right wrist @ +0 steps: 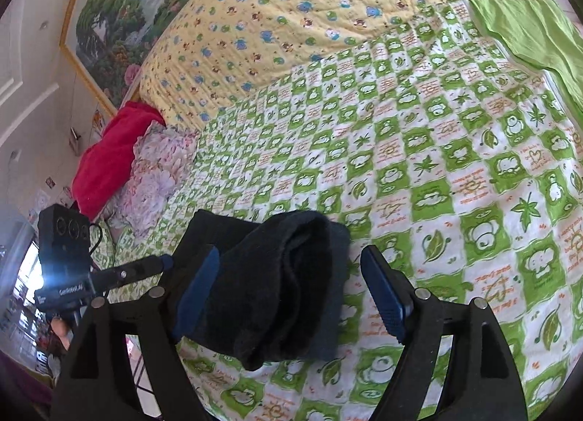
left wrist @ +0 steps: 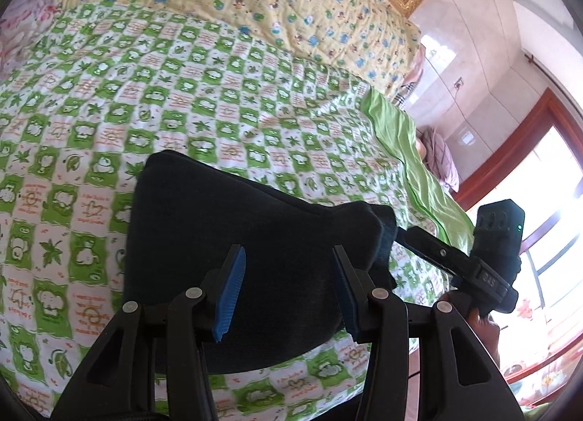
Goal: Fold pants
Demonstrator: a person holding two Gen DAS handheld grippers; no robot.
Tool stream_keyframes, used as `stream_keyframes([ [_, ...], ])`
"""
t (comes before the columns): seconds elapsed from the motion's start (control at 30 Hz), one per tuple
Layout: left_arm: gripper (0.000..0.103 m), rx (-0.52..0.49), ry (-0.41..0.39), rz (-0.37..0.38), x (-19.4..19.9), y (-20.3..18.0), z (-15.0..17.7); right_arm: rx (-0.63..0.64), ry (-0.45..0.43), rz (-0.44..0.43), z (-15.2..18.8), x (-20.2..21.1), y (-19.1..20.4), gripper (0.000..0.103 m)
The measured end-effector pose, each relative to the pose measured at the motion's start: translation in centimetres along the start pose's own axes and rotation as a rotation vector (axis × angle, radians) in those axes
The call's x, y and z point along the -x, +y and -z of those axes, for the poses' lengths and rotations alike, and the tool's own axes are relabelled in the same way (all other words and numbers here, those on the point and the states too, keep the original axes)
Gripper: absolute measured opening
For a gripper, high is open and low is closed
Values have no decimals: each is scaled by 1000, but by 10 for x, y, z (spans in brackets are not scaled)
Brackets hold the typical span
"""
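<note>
Your folded dark pants (right wrist: pixel 277 286) lie on the green-checked quilt (right wrist: pixel 437 151) of the bed. Your right gripper (right wrist: pixel 291 297) has its fingers spread wide around the bundle, the right-hand one clear of the cloth. Your left gripper (left wrist: pixel 288 293) hangs over the pants, fingers partly apart, gripping nothing.

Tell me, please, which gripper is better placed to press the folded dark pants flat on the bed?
Probably the left gripper: it hangs over the broad, flat middle of the folded dark pants, jaws open and empty. The right gripper, also open, sits at the bundle's thick end, where layers bunch up on the green checked quilt.
</note>
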State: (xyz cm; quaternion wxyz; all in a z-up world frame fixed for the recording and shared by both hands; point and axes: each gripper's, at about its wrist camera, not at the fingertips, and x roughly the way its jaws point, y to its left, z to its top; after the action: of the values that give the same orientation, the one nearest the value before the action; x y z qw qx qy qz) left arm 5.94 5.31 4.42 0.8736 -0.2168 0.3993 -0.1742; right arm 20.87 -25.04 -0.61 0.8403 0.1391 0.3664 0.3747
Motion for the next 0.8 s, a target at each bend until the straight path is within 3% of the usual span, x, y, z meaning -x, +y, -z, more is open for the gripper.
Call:
stream_keyframes([
  [0.8,51,70,-29,-15,11,34,-1,10,62,31,16,-11,16,83],
])
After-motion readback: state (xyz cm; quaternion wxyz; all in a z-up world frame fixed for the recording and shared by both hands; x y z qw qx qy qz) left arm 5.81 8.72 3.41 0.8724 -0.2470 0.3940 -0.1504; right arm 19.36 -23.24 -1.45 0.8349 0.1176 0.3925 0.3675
